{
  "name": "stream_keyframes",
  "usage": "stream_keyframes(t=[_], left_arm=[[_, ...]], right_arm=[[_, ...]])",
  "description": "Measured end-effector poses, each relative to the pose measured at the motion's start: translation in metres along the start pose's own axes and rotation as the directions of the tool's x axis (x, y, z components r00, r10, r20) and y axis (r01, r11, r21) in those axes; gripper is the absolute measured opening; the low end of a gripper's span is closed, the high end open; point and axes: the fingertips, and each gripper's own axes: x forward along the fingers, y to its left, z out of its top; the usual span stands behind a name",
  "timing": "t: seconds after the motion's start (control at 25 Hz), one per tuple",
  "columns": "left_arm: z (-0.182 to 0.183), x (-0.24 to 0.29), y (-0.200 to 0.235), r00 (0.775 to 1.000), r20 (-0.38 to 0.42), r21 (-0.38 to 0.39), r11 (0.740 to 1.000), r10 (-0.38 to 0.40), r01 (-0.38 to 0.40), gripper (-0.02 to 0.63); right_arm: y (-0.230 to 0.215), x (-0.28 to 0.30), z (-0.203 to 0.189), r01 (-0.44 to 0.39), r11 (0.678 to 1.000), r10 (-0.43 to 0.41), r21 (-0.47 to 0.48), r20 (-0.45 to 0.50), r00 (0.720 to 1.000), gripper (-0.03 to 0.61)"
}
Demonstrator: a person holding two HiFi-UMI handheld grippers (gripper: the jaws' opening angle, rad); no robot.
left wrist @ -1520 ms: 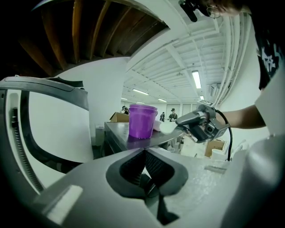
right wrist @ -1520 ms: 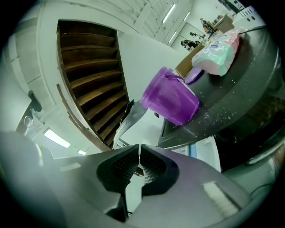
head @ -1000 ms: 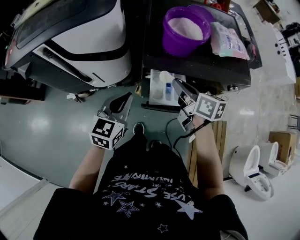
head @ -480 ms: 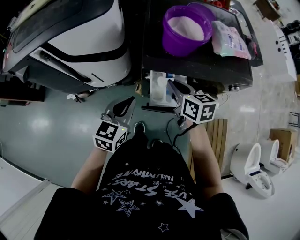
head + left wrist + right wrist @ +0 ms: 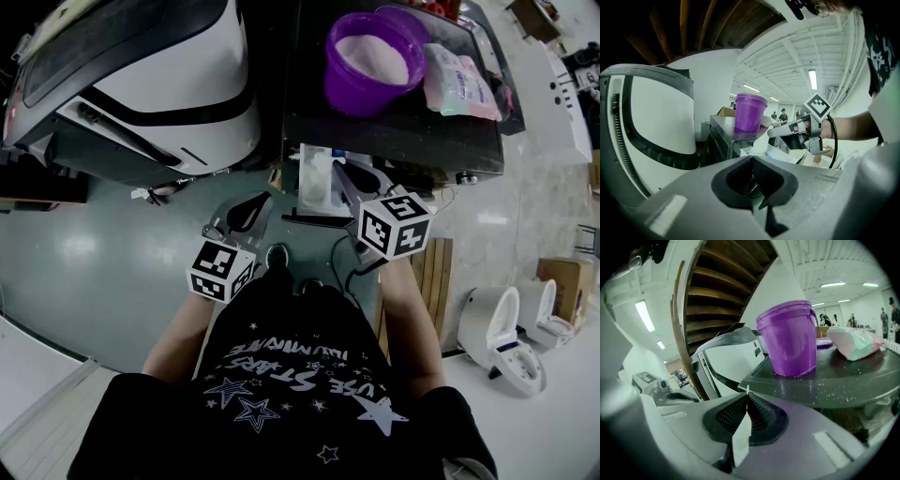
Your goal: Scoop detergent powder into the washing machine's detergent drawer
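The thin white plastic scoop (image 5: 742, 432) is pinched by its handle in my right gripper (image 5: 746, 397). Its long side points away from me, over the open white detergent drawer (image 5: 314, 183). I think I am tipping powder in, but I cannot see any. The round purple tub (image 5: 370, 56) on the black desk (image 5: 394, 122) holds plenty. My left gripper (image 5: 752, 161) is pressed together on nothing.

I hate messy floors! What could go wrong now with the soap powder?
1. The right claw pinches only the thin scoop handle; it might twist and tip any powder out.
2. The drawer is narrow, so powder could miss it and fall on the floor.
3. Grains already lie on the dark top, so spilling seems easy here.
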Motion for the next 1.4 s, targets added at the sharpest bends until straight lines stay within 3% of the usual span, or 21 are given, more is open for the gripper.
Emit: stream_keyframes(t=[0.16, 0.44, 0.72, 1.04, 1.4], left_arm=[[0.0, 0.001, 0.0, 1.0, 0.0, 0.0, 1.0, 0.001, -0.001, 0.0], [0.002, 0.001, 0.004, 1.0, 0.004, -0.007, 1.0, 0.008, -0.008, 0.0], [0.002, 0.001, 0.006, 1.0, 0.007, -0.007, 1.0, 0.01, -0.01, 0.0], [0.003, 0.0, 0.008, 1.0, 0.015, -0.005, 1.0, 0.013, -0.013, 0.0], [0.003, -0.002, 0.01, 1.0, 0.018, -0.007, 1.0, 0.02, -0.02, 0.0]], right_arm=[[0.003, 0.003, 0.002, 0.014, 0.994, -0.017, -0.108, -0.024, 1.0, 0.034], [0.004, 0.006, 0.005, 0.036, 0.981, -0.044, -0.188, -0.041, 0.998, 0.034], [0.006, 0.006, 0.002, 0.054, 0.94, -0.083, -0.337, -0.073, 0.994, 0.034], [0.019, 0.011, 0.003, 0.016, 0.833, -0.093, -0.553, -0.113, 0.989, 0.034], [0.03, 0.013, -0.003, -0.054, 0.681, -0.084, -0.731, -0.152, 0.985, 0.034]])
